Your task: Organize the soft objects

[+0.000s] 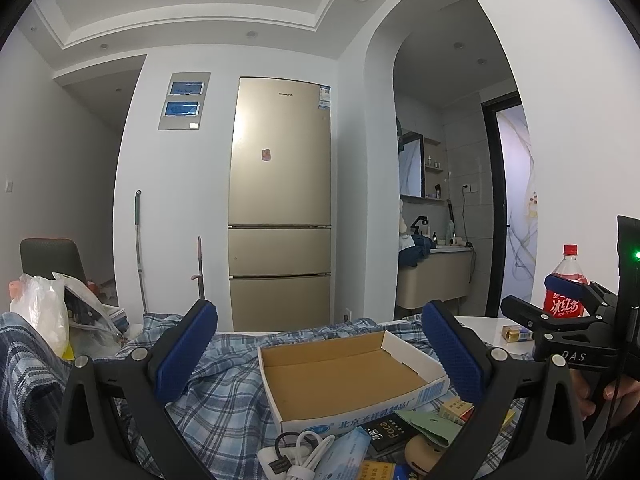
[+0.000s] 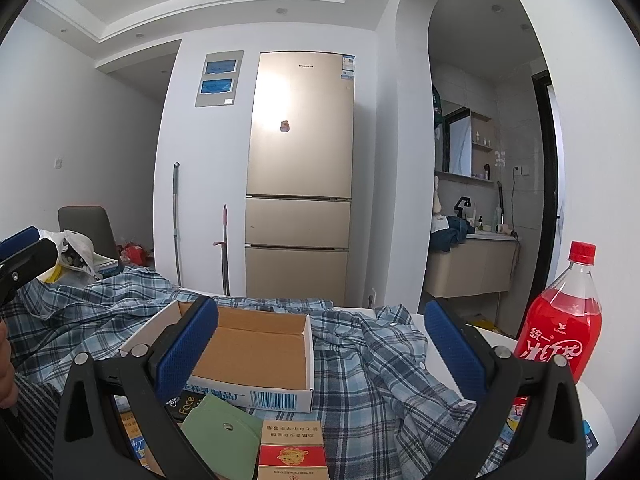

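Both my left hand-held gripper (image 1: 316, 344) and right hand-held gripper (image 2: 320, 344) hang wide and empty over the crumpled blue plaid cotton shirt (image 2: 384, 392) spread across the bench beneath the shallow white cardboard box (image 2: 248, 352); limp and light, I'd pinch a raised fold.

Both low, fridge-facing, sharing cardboard box (image 1: 344, 372)

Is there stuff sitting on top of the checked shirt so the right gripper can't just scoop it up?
Yes. An open cardboard box sits on the plaid shirt, ahead and left of the open right hand-held gripper. A green pouch and a red packet lie in front. The shirt's right part is bare.
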Available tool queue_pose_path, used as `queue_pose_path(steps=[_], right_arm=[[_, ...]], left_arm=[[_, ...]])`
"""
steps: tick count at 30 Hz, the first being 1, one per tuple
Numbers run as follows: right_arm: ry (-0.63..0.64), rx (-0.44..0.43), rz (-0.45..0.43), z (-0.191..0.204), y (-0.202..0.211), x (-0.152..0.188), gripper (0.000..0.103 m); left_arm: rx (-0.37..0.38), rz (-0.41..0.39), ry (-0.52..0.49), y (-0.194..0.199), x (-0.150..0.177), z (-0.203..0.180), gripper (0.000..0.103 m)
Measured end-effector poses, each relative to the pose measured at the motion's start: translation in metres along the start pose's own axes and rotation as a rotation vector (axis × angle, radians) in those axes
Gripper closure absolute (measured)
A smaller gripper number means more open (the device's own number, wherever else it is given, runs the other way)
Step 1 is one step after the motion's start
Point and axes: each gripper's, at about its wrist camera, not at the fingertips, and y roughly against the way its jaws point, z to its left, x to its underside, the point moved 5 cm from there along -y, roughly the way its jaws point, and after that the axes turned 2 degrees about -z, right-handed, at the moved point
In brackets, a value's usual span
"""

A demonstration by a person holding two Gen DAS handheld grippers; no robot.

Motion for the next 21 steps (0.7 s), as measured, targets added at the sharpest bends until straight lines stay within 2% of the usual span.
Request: queue_pose_path(steps=[16,21], right_arm=[[-0.015,0.013,0.0,-0.0049,0.0005,-0.001,0.0],[-0.005,0.017,0.016,-0.0027,-0.0033,0.0003,0.0]], left_arm=[[-0.007,0.018,0.001,-0.0031,0.0013,0.002,0.0],[-0.034,0.038,-0.008,-0.0071,0.0036,0.0007,0.0]])
